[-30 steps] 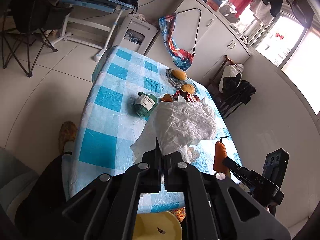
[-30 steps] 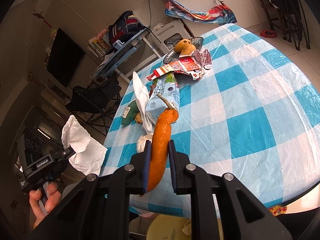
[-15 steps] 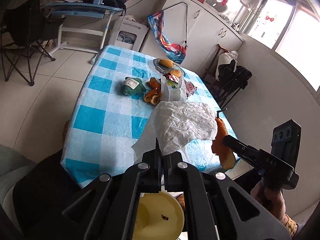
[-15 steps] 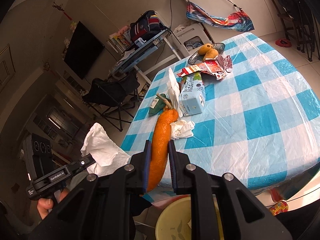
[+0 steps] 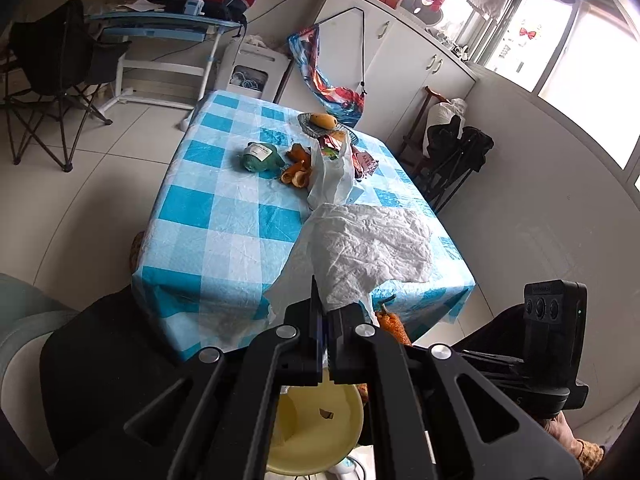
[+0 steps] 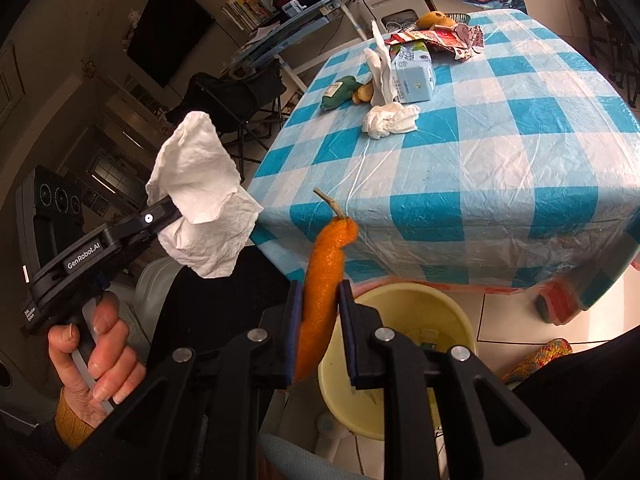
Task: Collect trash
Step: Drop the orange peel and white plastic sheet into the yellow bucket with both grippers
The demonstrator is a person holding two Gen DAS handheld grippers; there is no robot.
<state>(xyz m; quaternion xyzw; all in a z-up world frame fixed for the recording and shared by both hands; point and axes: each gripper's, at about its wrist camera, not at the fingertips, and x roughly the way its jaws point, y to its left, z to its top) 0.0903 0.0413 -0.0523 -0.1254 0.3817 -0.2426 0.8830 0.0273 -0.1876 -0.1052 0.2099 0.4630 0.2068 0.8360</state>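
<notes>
Both of our grippers have drawn back off the surface [image 5: 224,216] since a second ago, so its near edge now lies ahead of the fingers rather than under them, and the yellow bin [image 6: 420,320] has come into view below them. We see the surface, under its blue-and-white checked cloth, stretching away beyond both sets of fingers, with the rest of the trash well ahead of our fingertips: a milk carton [image 6: 414,74], a thin plastic bag [image 5: 332,176], a green pouch [image 5: 260,157], torn red wrappers [image 6: 448,38], orange peel [image 5: 298,168] and a crumpled tissue [image 6: 390,120].

The yellow bin stands on the floor just below and behind the fingertips of both grippers, partly hidden by the black finger arms.

Our left gripper [image 5: 326,308] has its fingers pressed fully together on the lower edge of a large white paper towel [image 5: 368,252]; the sheet billows up and forward from the fingertips, and from the right wrist view it hangs in the air beside the surface, touching nothing else.

Our right gripper [image 6: 320,300] has just been opening its fingers a little. The orange peel strip [image 6: 326,264] stands upright between them, its stalk end rising above the fingertips; it lies against the left finger, while a sliver of gap shows at the right finger. Its lower end hangs just beside the bin's rim.
</notes>
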